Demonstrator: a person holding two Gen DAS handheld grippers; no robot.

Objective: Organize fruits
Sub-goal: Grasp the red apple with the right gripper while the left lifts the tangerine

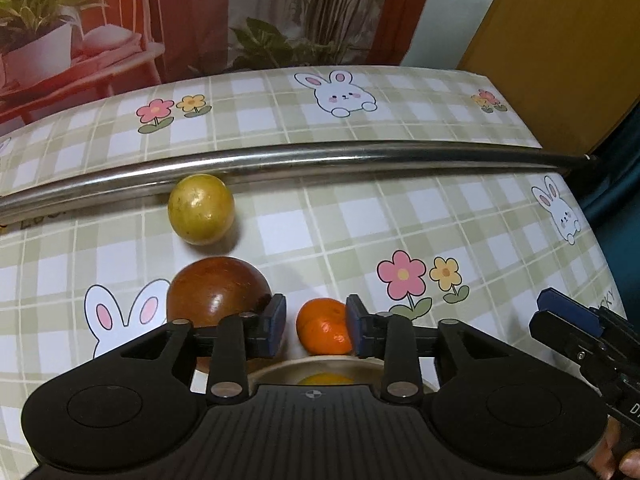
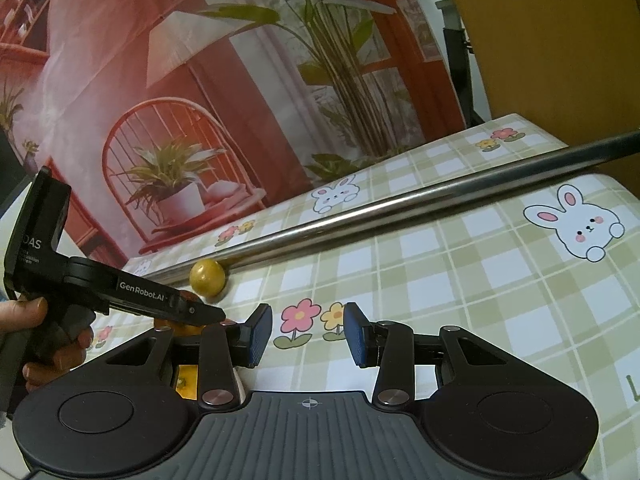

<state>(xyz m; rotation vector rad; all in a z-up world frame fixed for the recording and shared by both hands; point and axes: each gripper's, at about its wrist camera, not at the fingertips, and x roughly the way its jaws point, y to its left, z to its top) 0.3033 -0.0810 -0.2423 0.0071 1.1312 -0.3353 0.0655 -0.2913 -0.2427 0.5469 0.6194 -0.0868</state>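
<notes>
- Nearest in the left wrist view: rim of a pale bowl [image 1: 340, 364] under the fingers, a yellow-orange fruit [image 1: 326, 379] partly visible inside.
- Our left gripper [image 1: 316, 326] has its jaws spread around a small mandarin [image 1: 326, 326]; the right pad touches it, the left pad stands apart. Not clamped.
- Brown-red round fruit [image 1: 216, 290] sits just left of the left finger.
- Yellow-green round fruit [image 1: 201, 208] lies farther back, against the steel rod [image 1: 320, 160] lying across the checked tablecloth [image 1: 460, 216].
- Our right gripper [image 2: 308, 334] hangs with jaws apart and empty over the flower print.
- Printed room backdrop [image 2: 200, 100] stands behind the table.
</notes>
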